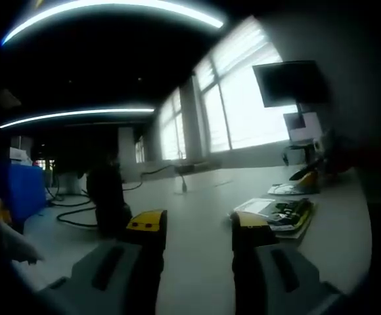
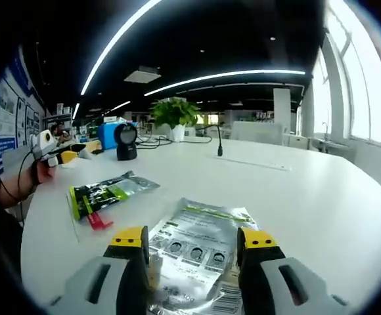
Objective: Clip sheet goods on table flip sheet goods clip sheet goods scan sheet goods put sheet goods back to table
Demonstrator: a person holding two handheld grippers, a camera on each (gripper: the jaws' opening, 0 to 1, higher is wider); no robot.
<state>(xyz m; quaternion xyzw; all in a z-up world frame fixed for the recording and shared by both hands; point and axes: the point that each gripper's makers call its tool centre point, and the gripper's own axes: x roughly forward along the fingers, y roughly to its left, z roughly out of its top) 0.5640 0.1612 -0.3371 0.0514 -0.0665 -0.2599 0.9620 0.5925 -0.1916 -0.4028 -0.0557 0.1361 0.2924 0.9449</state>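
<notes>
Right tool (image 2: 192,246) gaping wide, straddling flat silver printed foil pouch (image 2: 197,252) on white table (image 2: 295,190), lining up to clip; left tool (image 1: 197,226) hovering open, empty.

Silver packet (image 2: 194,259) cut off at lower edge of right gripper view, print too small to read. Left gripper view dim and blurred: stack of packets (image 1: 279,213) right of centre indistinct, dark object (image 1: 108,193) left of centre unidentifiable. Wall posters (image 2: 6,118) at far left illegible.
</notes>
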